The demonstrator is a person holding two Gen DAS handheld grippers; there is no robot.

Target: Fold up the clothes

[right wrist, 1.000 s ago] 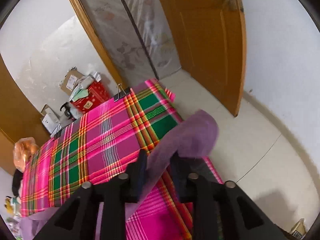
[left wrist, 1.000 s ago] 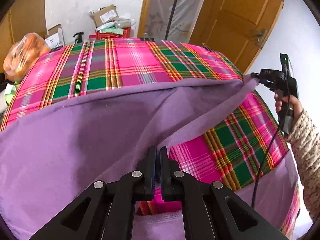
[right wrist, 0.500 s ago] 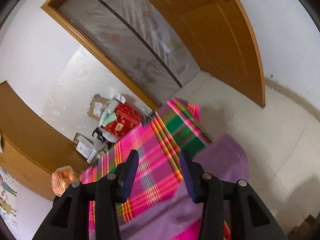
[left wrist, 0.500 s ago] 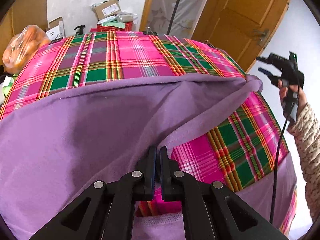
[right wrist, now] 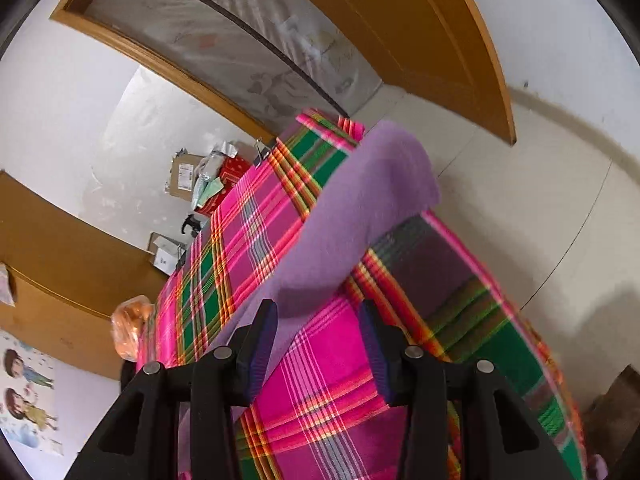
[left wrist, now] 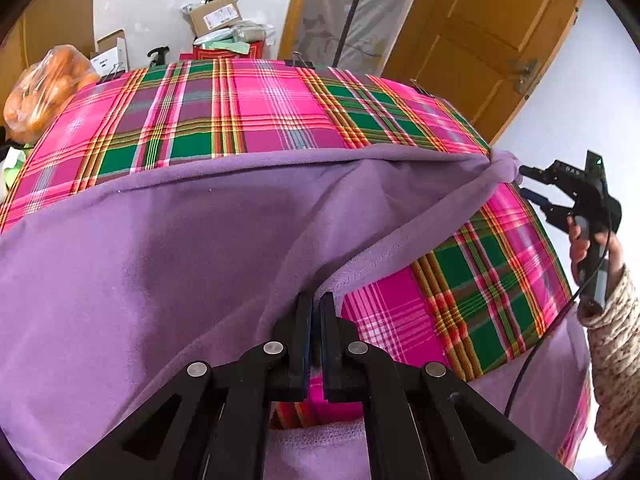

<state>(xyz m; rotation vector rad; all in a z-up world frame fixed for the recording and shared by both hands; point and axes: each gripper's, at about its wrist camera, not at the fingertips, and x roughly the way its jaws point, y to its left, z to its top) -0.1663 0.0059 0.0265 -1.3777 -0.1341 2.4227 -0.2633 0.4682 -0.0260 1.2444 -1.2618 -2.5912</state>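
Note:
A purple fleece garment (left wrist: 168, 248) lies spread over the pink and green plaid table cover (left wrist: 248, 116). My left gripper (left wrist: 316, 304) is shut on a fold of the purple fleece near the front edge. A corner of the garment (right wrist: 384, 176) rests at the table's far right edge. My right gripper (right wrist: 318, 312) stands open just short of that corner, nothing between its fingers. In the left wrist view the right gripper (left wrist: 532, 184) appears at the right, held by a hand in a speckled sleeve (left wrist: 612, 340).
An orange plastic bag (left wrist: 44, 84) sits at the table's far left corner. Cardboard boxes (left wrist: 216, 16) and a red box are stacked on the floor by the wall. A wooden door (left wrist: 496, 40) stands behind the table. Pale floor (right wrist: 520, 200) lies to the right.
My right gripper let go of the purple corner, which now lies on the table edge, and it pulled back open. The left gripper kept its hold.

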